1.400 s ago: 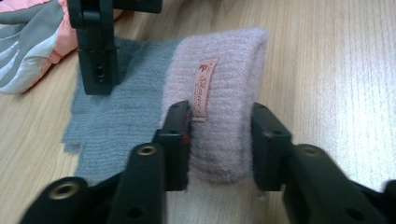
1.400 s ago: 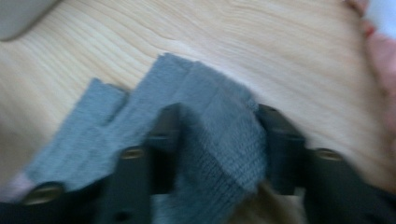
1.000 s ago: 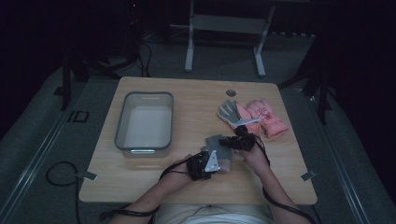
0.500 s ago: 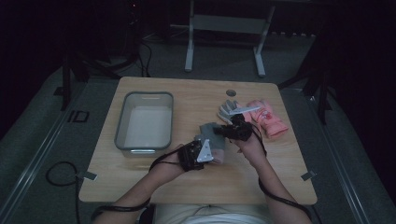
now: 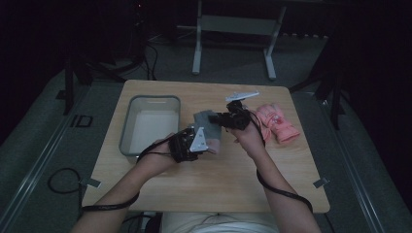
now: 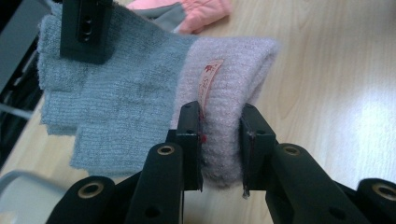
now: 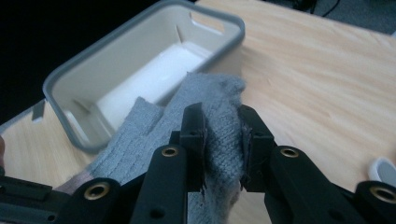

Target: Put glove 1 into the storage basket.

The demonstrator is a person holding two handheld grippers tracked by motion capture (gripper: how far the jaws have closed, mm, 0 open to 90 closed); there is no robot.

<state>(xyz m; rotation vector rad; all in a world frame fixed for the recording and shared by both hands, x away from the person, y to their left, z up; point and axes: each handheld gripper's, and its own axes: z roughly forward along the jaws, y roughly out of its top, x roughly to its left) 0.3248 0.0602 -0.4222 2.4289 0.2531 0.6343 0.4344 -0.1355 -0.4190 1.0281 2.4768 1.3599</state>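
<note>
A knitted glove with a grey finger part and a pale pink cuff hangs stretched between both grippers above the table. My left gripper is shut on the pink cuff, which carries a small label. My right gripper is shut on the grey finger end. In the left gripper view one jaw of the right gripper shows pressed on the grey knit. The grey bin stands just left of the glove, its inside white and bare.
A pink glove lies on the wooden table to the right of my right hand; its tip shows beyond the held glove. A small round disc lies on the table. A metal stand rises behind the table's far edge.
Both grippers have risen off the table with the glove held between them. They have also shifted away from the person and a little toward the bin.
</note>
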